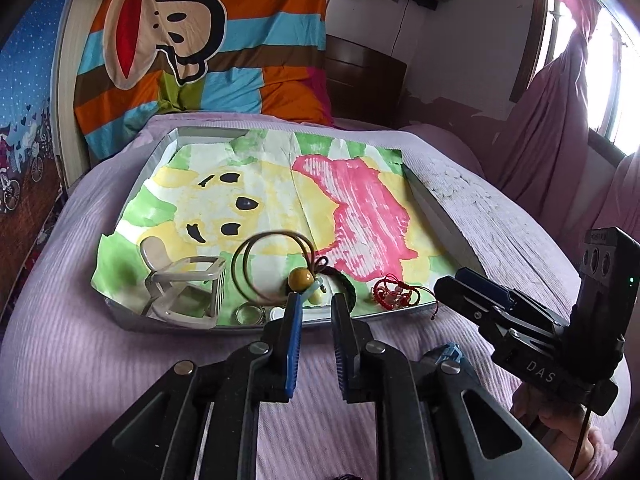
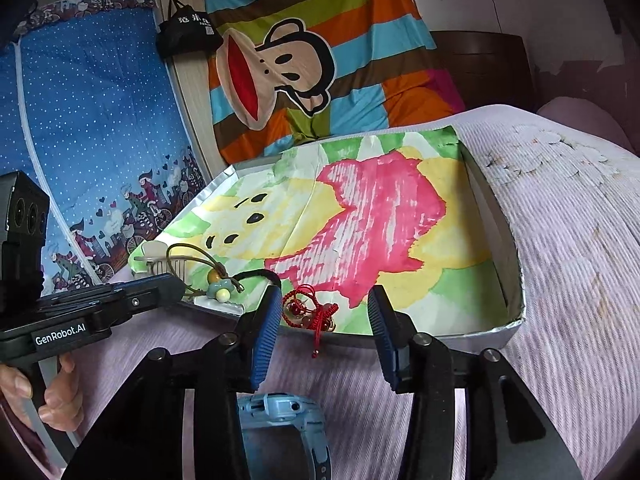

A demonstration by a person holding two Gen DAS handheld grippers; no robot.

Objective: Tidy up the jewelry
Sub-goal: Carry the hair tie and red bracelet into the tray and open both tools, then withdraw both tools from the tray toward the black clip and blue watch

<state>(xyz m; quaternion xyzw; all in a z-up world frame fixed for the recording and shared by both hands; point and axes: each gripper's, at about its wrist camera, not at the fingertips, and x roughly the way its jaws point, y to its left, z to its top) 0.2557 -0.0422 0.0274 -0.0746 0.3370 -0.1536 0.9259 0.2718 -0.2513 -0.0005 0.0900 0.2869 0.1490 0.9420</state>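
A shallow tray [image 1: 158,160] lined with a painted paper lies on the bed. Along its near edge are a brown cord necklace [image 1: 262,254] with a wooden bead [image 1: 301,279] and pale flower pendant [image 2: 220,290], a dark green bracelet [image 1: 349,289] and a red knotted bracelet [image 1: 394,294]. My left gripper [image 1: 317,305] stands slightly open just short of the pendant, with nothing pinched. My right gripper [image 2: 324,314] is open around the red bracelet [image 2: 310,312]. The bracelet lies by the left pad, and its tail hangs over the rim [image 2: 516,280].
A small white chair-shaped stand [image 1: 184,286] and a glass ring [image 1: 250,314] sit in the tray's near left corner. A blue watch [image 2: 282,420] lies on the lilac bedspread under my right gripper. Striped bedding is piled behind the tray, and pink curtains hang at the right.
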